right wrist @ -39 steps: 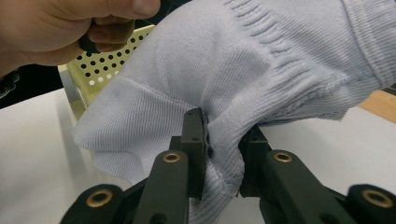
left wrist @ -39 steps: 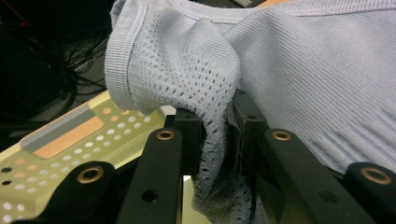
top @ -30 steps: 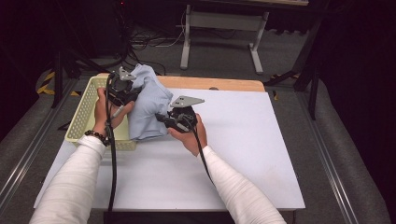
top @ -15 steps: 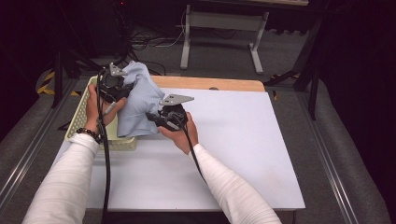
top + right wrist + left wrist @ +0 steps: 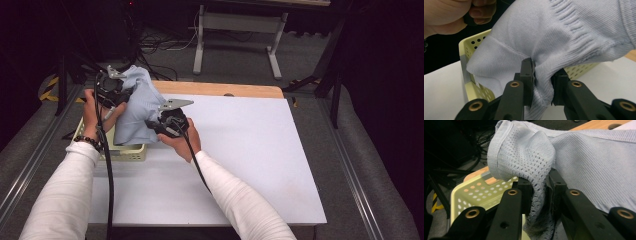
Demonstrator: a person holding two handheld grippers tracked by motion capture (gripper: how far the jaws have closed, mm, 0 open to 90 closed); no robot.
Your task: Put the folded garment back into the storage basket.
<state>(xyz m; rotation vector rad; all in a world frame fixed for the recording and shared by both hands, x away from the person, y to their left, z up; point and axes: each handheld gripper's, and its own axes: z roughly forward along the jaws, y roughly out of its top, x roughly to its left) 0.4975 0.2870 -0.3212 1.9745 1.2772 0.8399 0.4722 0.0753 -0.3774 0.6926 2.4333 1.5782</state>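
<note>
I hold a soft, light blue knitted cloth (image 5: pixel 134 107) up in the air with both claws. My left claw (image 5: pixel 539 188) is clamped on a holey, net-like fold of it. My right claw (image 5: pixel 543 75) is clamped on a bunched fold at its lower edge. The cloth hangs over the pale yellow plastic basket with round holes (image 5: pixel 129 152), which sits at the left side of the white worktop (image 5: pixel 260 150).

the garment (image 5: pixel 134 107) is hanging over the basket (image 5: pixel 127 151) at the table's (image 5: pixel 260 150) left edge, stretching between the left gripper (image 5: pixel 116 92) behind and right gripper (image 5: pixel 157 125) in front.
</note>
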